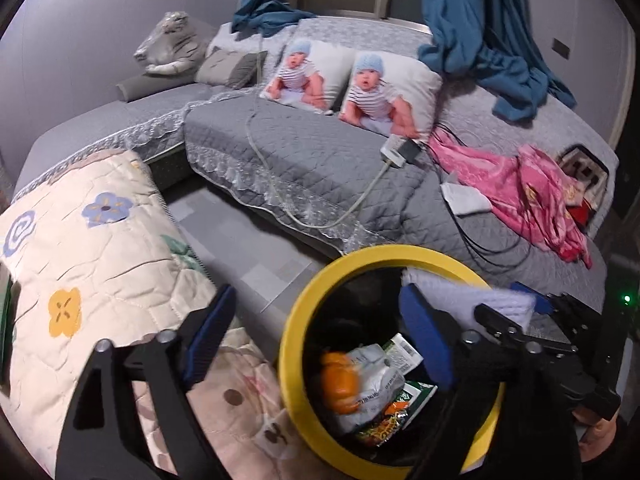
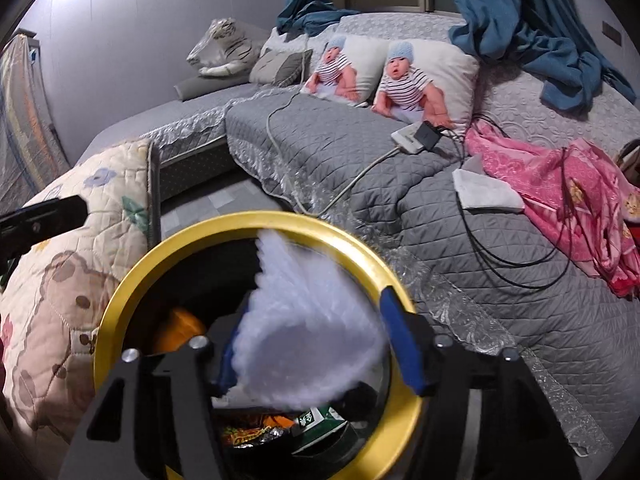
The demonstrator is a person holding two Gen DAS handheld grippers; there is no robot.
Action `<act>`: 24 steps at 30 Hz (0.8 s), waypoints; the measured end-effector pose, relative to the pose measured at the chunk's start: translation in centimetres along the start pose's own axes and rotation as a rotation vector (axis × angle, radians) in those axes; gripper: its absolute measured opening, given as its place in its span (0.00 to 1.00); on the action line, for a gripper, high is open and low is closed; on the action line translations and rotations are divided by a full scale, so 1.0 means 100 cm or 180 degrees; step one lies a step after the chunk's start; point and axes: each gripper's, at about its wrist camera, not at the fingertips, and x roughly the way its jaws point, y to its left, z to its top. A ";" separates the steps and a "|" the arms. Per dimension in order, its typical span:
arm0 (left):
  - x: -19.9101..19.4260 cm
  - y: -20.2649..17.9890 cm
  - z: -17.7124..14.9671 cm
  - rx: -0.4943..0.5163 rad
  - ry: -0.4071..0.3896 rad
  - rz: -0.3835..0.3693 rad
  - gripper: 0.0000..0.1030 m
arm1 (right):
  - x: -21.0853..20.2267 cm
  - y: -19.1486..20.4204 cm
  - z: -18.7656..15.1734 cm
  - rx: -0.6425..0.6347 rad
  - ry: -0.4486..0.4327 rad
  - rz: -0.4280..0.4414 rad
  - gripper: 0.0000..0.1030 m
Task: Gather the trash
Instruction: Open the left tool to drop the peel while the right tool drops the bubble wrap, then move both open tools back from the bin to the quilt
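Left gripper (image 1: 320, 344) wide open above yellow-rimmed bin (image 1: 294, 320), nothing between its blue pads. Right gripper (image 2: 316, 344) also open over the same bin, white tissue (image 2: 308, 332) blurred between the fingers, lying against the left pad and clear of the right one. Inside the bin: orange peel (image 1: 340, 384), white wrapper (image 1: 372, 380), green packet (image 1: 416, 394). Just beside the bin, floral quilt (image 1: 80, 264) and grey sofa (image 1: 304, 160).

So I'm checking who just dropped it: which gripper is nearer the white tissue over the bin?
Right. The tissue is between the open right gripper fingers above the yellow bin. The left gripper is open beside it.
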 end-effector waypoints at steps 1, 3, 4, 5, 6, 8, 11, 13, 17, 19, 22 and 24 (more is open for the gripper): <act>-0.003 0.005 0.000 -0.0039 -0.0020 0.0024 0.87 | -0.001 -0.001 0.001 0.0005 -0.0025 -0.0016 0.68; -0.010 0.015 0.002 -0.0125 -0.0087 0.0069 0.88 | -0.006 0.000 0.002 -0.0014 -0.0090 -0.0015 0.69; -0.015 0.020 0.004 -0.0152 -0.0124 0.0075 0.89 | -0.009 0.001 0.003 -0.0038 -0.0121 -0.0004 0.69; -0.021 0.025 0.005 -0.0176 -0.0165 0.0101 0.90 | -0.012 0.004 0.004 -0.0071 -0.0161 0.0012 0.69; -0.028 0.034 0.006 -0.0205 -0.0211 0.0148 0.90 | -0.014 0.006 0.006 -0.0099 -0.0188 0.0042 0.70; -0.043 0.049 0.007 -0.0251 -0.0281 0.0222 0.90 | -0.022 0.019 0.010 -0.0194 -0.0284 0.0171 0.70; -0.067 0.079 0.004 -0.0293 -0.0370 0.0369 0.90 | -0.034 0.042 0.014 -0.0377 -0.0450 0.0370 0.70; -0.086 0.102 -0.003 -0.0312 -0.0411 0.0530 0.91 | -0.042 0.061 0.017 -0.0499 -0.0523 0.0533 0.70; -0.129 0.152 -0.026 -0.0406 -0.0399 0.0888 0.91 | -0.050 0.105 0.022 -0.0721 -0.0575 0.0902 0.70; -0.146 0.172 -0.037 -0.0466 -0.0377 0.1036 0.91 | -0.052 0.133 0.023 -0.0848 -0.0570 0.1123 0.70; -0.174 0.205 -0.060 -0.0592 -0.0306 0.1276 0.91 | -0.054 0.172 0.027 -0.0996 -0.0555 0.1382 0.70; -0.190 0.225 -0.079 -0.0705 -0.0240 0.1389 0.91 | -0.055 0.197 0.029 -0.1087 -0.0515 0.1572 0.70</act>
